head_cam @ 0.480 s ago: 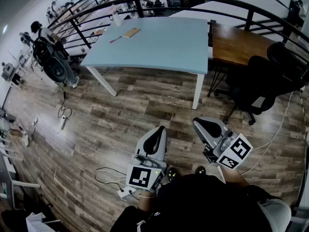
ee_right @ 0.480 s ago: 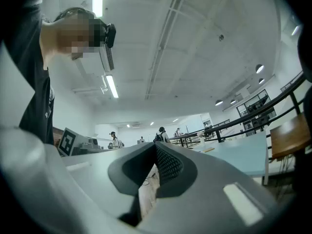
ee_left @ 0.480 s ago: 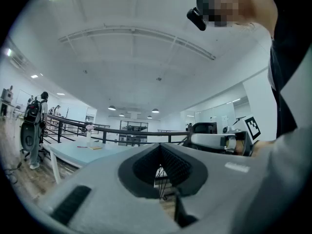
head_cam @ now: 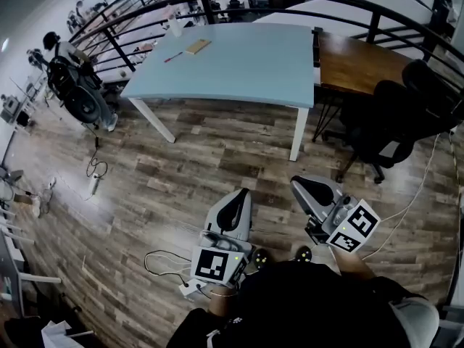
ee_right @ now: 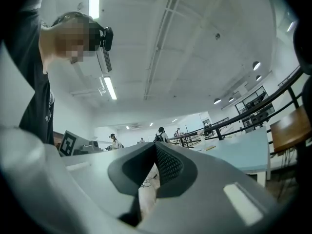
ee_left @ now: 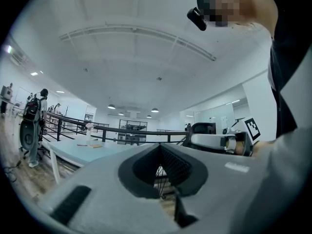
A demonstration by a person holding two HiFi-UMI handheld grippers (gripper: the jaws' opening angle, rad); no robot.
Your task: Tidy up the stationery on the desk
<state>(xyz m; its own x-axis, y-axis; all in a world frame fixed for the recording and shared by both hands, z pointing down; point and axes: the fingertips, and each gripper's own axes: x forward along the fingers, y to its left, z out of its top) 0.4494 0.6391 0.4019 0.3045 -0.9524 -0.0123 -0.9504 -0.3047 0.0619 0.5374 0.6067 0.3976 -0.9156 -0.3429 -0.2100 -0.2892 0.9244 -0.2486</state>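
Left tool [head_cam: 239, 194], right tool [head_cam: 299, 185] unmoved, closed, one pad [head_cam: 197, 47], one pen [head_cam: 173, 58]

L claw [head_cam: 241, 194], R claw [head_cam: 297, 184]: closed, empty

Head view overhead, gripper views level, sharing desk [head_cam: 239, 64].

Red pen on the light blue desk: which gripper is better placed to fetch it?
Left, probably: the red pen lies far left on the light blue desk, on the side of the left gripper. Both it and the right gripper are shut, empty and far off.
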